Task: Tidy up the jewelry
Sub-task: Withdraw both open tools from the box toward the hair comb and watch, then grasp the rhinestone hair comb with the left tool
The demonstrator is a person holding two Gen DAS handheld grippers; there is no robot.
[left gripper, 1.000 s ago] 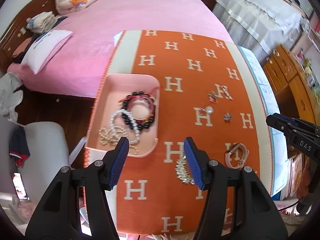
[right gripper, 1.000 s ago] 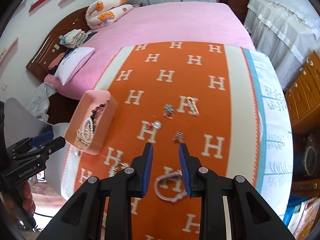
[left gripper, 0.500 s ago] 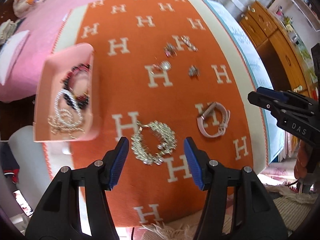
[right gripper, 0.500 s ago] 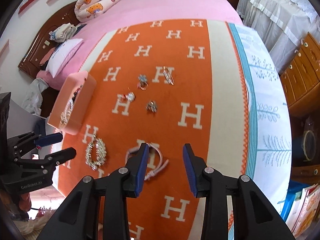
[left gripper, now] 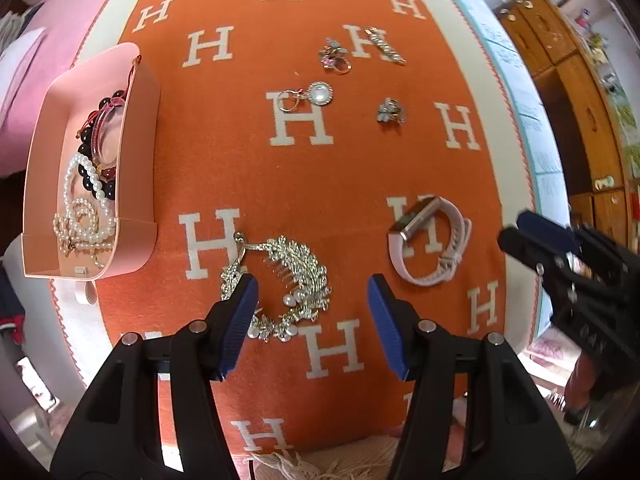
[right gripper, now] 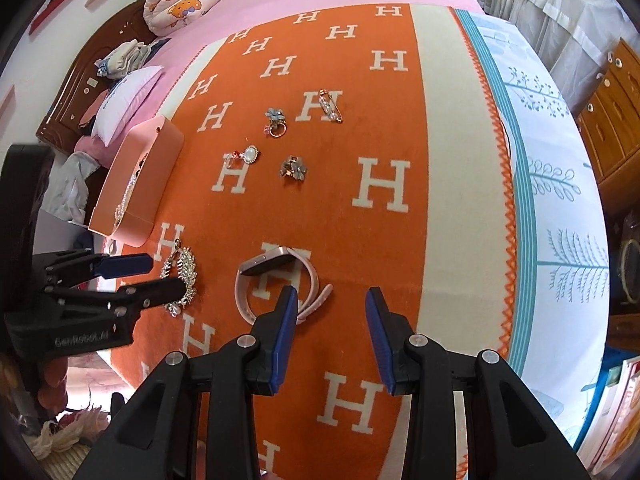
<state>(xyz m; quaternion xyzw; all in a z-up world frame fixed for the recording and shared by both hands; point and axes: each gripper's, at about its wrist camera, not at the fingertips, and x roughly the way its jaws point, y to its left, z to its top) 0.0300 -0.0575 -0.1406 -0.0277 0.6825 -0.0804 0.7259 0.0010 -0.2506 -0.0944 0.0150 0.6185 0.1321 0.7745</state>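
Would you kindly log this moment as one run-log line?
left hand-held gripper: open over rhinestone hair comb | right hand-held gripper: open beside pink watch | pink tray: holds bracelets

Left gripper (left gripper: 312, 308) at frame bottom, jaws apart, above silver rhinestone hair comb (left gripper: 288, 284) on orange H-pattern blanket (left gripper: 328, 168). Pink watch (left gripper: 430, 240) to right. Pink tray (left gripper: 136, 160) at left with pearls (left gripper: 84, 216), dark beads (left gripper: 96, 176). Right gripper (left gripper: 532, 236) at right edge.
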